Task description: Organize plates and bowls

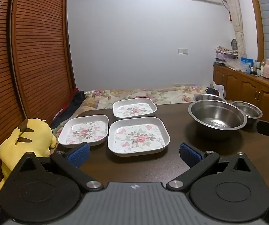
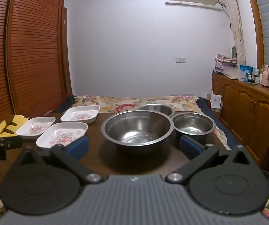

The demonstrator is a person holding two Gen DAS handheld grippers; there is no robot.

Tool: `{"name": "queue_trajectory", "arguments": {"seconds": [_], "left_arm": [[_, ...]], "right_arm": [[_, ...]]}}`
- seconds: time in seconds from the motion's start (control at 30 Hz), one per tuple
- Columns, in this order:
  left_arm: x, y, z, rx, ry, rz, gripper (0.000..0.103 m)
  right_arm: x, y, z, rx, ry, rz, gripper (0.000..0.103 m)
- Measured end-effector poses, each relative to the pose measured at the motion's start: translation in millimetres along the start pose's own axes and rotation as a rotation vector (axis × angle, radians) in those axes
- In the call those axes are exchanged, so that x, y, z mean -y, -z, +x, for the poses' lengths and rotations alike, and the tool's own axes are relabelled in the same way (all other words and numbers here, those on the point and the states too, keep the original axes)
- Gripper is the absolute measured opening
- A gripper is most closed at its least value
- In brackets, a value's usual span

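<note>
Three square white plates with a pink flower print lie on the dark table (image 1: 171, 157): a near plate (image 1: 138, 136), a left plate (image 1: 84, 130) and a far plate (image 1: 134, 108). Right of them stand three steel bowls: a large bowl (image 2: 137, 129), a smaller right bowl (image 2: 194, 125) and a far bowl (image 2: 157, 109) partly hidden behind. My left gripper (image 1: 134, 154) hangs open just in front of the near plate, holding nothing. In front of the large bowl my right gripper (image 2: 133, 148) is open and empty too.
A yellow plush toy (image 1: 26, 142) sits at the table's left edge, against slatted wooden doors (image 1: 31, 46). A bed with a floral cover (image 2: 134, 102) lies beyond the table. Wooden cabinets (image 2: 246, 110) with bottles on top line the right wall.
</note>
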State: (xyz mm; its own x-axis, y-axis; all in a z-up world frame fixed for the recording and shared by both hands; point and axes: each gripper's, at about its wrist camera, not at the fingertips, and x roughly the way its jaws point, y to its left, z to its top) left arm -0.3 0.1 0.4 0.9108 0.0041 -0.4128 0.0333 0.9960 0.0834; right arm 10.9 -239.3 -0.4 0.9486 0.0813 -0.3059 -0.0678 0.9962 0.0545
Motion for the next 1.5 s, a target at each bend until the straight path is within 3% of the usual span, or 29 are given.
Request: {"name": "queue_trajectory", "arguments": {"seconds": [1.5], "left_arm": [[3.3, 2.1, -2.1, -0.003, 0.003, 0.016, 0.103]], "right_arm": [[3.5, 8.6, 4.4, -0.03, 0.007, 0.009, 0.103]]}}
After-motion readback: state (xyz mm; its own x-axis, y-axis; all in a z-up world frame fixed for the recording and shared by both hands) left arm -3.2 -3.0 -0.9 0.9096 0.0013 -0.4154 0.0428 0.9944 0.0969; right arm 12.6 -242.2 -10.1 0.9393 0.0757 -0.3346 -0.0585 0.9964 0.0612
